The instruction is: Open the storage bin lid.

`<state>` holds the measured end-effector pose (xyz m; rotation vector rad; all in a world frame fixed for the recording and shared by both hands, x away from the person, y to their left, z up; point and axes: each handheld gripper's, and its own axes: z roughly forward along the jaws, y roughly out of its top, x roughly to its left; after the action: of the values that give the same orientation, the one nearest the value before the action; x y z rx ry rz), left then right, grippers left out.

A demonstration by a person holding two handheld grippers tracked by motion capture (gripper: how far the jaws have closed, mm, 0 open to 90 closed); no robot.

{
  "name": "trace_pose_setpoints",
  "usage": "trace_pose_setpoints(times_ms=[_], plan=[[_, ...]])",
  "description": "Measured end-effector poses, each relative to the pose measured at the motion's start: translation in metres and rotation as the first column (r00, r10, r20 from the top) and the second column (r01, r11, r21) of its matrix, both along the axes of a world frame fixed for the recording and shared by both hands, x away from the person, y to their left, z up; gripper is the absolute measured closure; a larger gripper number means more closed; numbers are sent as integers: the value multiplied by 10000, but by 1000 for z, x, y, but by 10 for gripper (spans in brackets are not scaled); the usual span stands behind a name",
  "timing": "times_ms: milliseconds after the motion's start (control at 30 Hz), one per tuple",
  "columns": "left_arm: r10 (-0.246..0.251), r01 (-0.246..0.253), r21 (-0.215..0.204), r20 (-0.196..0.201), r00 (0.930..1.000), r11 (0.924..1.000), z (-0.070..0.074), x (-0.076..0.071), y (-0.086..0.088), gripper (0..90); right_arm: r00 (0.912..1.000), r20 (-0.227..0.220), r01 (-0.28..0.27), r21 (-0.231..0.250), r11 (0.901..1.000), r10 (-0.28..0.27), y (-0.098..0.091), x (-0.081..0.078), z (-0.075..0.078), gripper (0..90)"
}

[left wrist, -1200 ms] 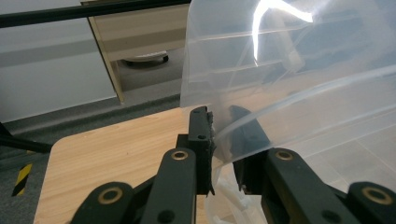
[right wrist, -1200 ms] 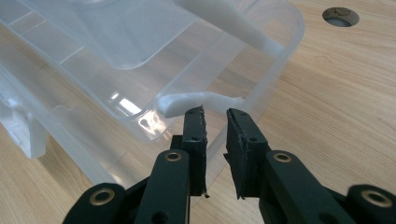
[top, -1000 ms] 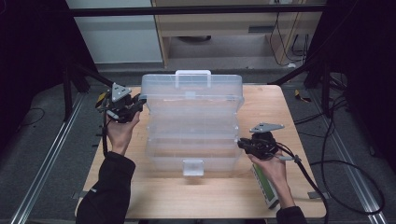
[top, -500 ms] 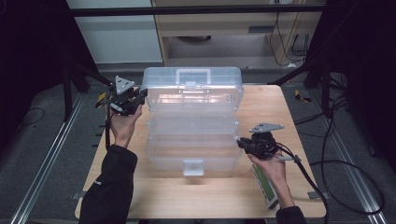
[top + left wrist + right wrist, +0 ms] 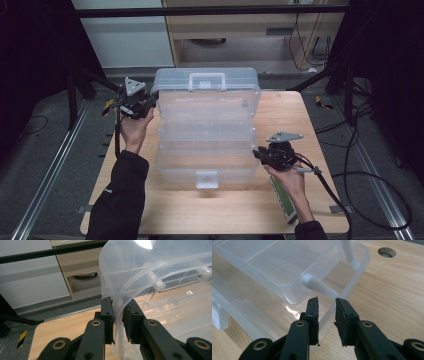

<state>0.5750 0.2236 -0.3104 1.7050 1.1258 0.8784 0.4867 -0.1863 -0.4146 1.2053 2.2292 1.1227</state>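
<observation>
Clear plastic tiered organiser box on the wooden table, fanned open, long axis across the table, handle toward the far edge. Left gripper at the far-left corner, clamped on the lid rim. Right gripper at the near-right tray, jaws just parted, apart around the wall, not pressing.

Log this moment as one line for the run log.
left gripper: shut on lid edge | right gripper: just opening, off box rim
</observation>
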Motion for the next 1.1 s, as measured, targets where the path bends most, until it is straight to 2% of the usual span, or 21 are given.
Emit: trace_pose_setpoints(times_ms=[67,167,300,500,767,1100], plan=[[27,-26,27,-18,10000,10000,1,2,-1,784,10000,-17,86,-19,10000,-86,0,0,0,687],[67,-67,21,-41,10000,10000,1,5,-1,785,9995,-308,54,-99,9999,-57,1,1,-1,647],[71,-71,15,-75,9999,10000,2,7,-1,785,9994,-352,-61,-45,10000,59,2,0,-2,681],[75,-75,24,-141,9999,10000,3,12,-2,785,9988,-488,-8,41,10000,10,2,1,-2,687],[51,-48,142,-160,9999,9999,4,17,-2,781,9994,-348,23,-51,10000,-25,2,2,-2,699],[103,-96,248,-260,9996,9996,5,31,-4,779,9995,-324,12,-87,10000,-15,2,2,-2,699]])
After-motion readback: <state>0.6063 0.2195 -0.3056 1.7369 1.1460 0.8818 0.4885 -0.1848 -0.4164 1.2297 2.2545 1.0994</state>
